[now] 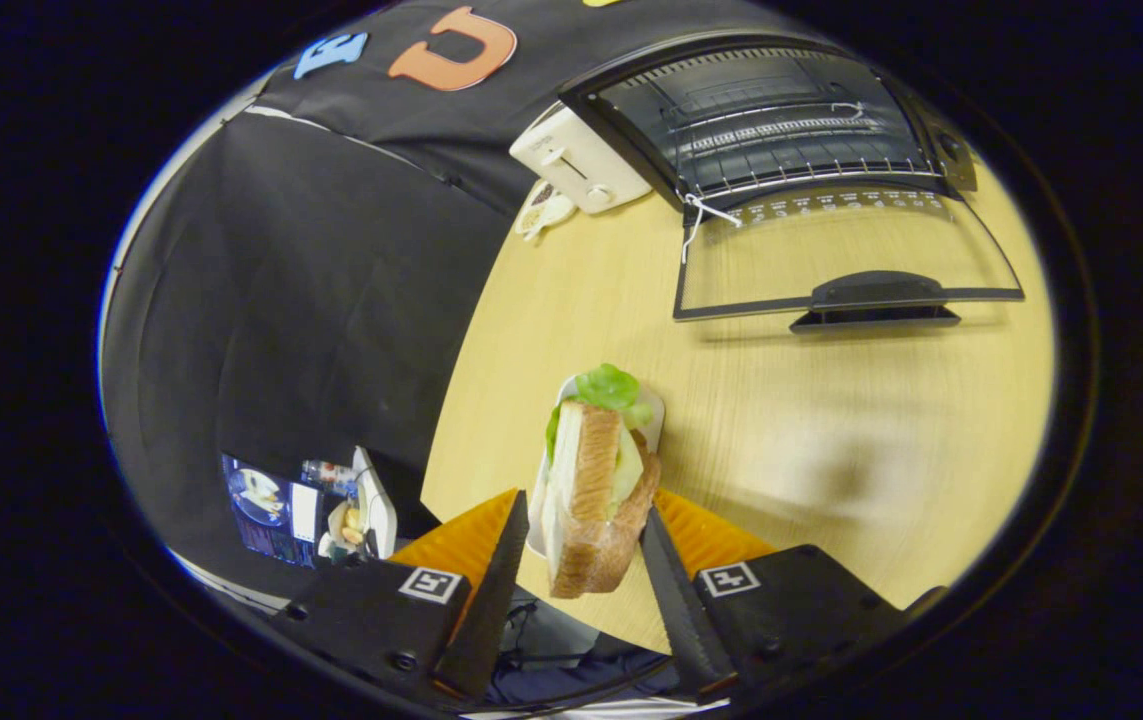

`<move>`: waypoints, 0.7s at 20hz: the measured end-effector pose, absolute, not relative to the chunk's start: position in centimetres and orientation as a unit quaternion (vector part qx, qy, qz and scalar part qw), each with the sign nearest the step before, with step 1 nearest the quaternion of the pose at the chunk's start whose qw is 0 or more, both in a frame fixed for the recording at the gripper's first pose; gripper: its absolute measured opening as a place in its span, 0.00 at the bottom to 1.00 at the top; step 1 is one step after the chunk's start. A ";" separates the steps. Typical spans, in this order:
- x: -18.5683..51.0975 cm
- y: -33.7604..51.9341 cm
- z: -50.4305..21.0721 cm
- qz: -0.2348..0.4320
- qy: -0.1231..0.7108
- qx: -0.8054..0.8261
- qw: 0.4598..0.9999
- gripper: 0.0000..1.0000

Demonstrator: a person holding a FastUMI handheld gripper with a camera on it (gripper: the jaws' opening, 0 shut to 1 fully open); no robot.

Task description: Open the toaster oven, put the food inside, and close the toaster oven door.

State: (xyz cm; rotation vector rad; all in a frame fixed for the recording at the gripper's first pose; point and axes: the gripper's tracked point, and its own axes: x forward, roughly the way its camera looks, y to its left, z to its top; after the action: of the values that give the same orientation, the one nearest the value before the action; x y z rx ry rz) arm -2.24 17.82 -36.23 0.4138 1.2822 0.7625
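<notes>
A sandwich (596, 490) of brown-crusted bread with green lettuce stands on edge between my fingers, with a small white plate (653, 408) behind and under it. My gripper (586, 525) is shut on the sandwich, one finger against each side, near the front edge of the wooden table (831, 450). Beyond the fingers, at the back of the table, the black toaster oven (781, 120) stands open. Its glass door (831, 250) lies flat on the table with the handle (876, 295) toward me. A wire rack (791, 145) shows inside.
A white pop-up toaster (581, 160) stands left of the oven, with a small dish (543, 212) in front of it. Bare tabletop lies between the sandwich and the oven door. Left of the table hangs black cloth, with clutter (316, 510) on the floor below.
</notes>
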 end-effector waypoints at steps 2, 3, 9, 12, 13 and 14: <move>-2.5 17.8 -36.2 0.342 0.581 0.189 0.714 0.57; -2.5 17.9 -36.1 0.340 0.579 0.196 0.715 0.49; -2.9 17.4 -34.3 0.356 0.562 0.216 0.714 0.39; -3.3 17.0 -32.9 0.376 0.548 0.233 0.710 0.39; -3.4 16.9 -32.4 0.383 0.541 0.244 0.708 0.39; -3.3 16.7 -32.0 0.387 0.535 0.255 0.706 0.39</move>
State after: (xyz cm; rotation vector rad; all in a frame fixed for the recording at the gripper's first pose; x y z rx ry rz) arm -3.25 16.75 -31.97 0.5675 1.1892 0.8598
